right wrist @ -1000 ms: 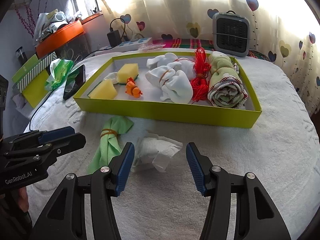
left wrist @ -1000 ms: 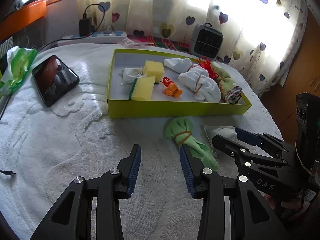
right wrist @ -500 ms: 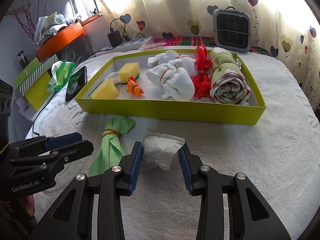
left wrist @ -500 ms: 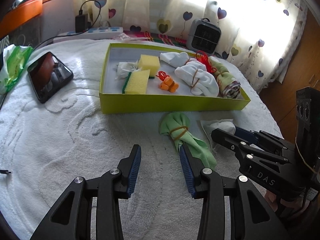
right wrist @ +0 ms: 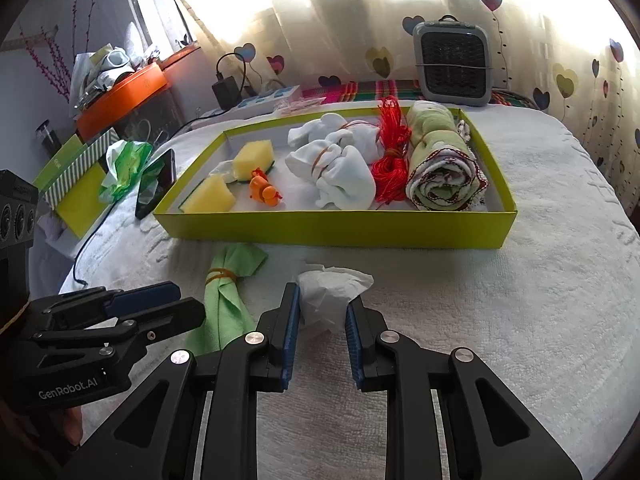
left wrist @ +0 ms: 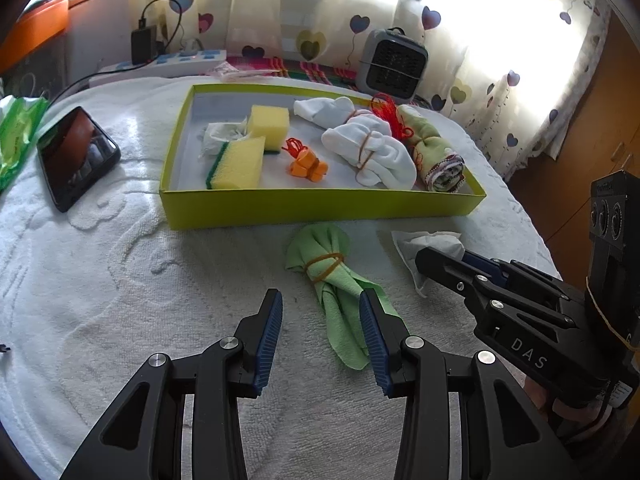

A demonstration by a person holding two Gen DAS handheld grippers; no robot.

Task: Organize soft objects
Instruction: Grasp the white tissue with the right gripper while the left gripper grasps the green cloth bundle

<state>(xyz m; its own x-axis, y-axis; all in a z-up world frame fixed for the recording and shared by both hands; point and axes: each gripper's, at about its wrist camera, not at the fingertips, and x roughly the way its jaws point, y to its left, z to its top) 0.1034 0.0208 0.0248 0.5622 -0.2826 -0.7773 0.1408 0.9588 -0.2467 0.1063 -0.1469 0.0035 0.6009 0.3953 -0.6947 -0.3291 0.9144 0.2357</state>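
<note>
1. Right tongs (right wrist: 320,328): nearest the right wrist camera, jaws closing around the crumpled white tissue (right wrist: 330,294); the blue pads flank its near end, and firm contact cannot be confirmed.
2. Left tongs (left wrist: 320,334): partly open and holding nothing; the right pad lies over the tail of the green cloth bundle (left wrist: 334,280).
3. Green cloth bundle: tied with a rubber band, lying on the white towel (right wrist: 520,320) at 9 o'clock of the tissue, just beside it.
4. Yellow-green tray (right wrist: 332,228): at 12 o'clock beyond both loose items, holding two yellow sponges (right wrist: 210,199), an orange toy (right wrist: 264,192), white cloth bundles (right wrist: 340,172), red cord (right wrist: 390,160) and a rolled towel (right wrist: 444,176).
5. Phone (left wrist: 76,158): at 9 o'clock of the tray.
6. Small heater (right wrist: 452,66): at 12 o'clock, beyond the tray, before the heart-print curtain (right wrist: 340,20).
</note>
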